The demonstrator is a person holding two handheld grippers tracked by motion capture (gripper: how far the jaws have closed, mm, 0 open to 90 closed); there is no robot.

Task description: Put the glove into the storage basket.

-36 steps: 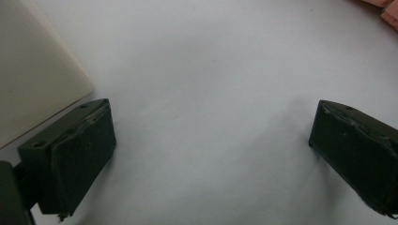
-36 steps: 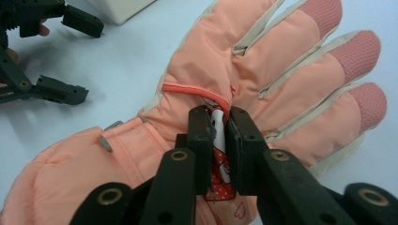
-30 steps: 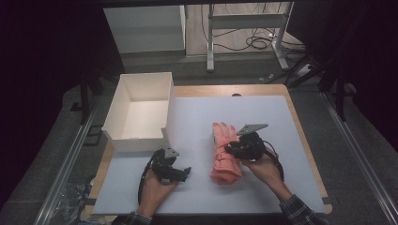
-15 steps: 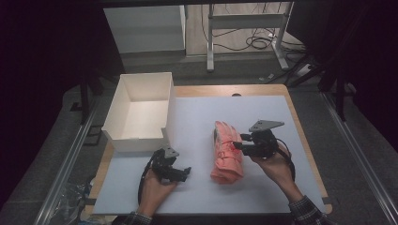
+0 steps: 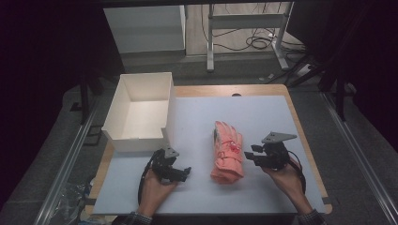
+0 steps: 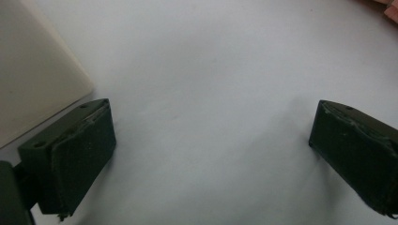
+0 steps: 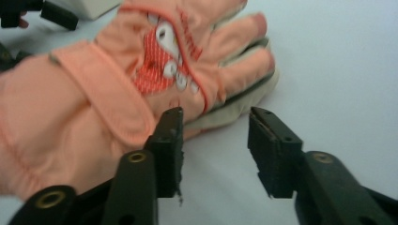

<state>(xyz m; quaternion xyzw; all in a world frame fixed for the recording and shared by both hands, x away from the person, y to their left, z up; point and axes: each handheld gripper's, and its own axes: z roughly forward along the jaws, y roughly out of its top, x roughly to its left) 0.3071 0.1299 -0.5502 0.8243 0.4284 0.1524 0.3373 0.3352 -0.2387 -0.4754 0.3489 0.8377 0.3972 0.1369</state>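
White mat — gloves beside right gripper

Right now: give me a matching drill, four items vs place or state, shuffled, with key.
Column 1:
1. glove
2. box
3. left gripper
4. right gripper

Column 2:
A. white, open-topped, at the mat's left edge
B. jaws open, right beside the glove, nothing between them
C. pink, flat on the mat, between the grippers
D. jaws wide open over bare mat, near the box corner

Pairs: 1-C, 2-A, 3-D, 4-B
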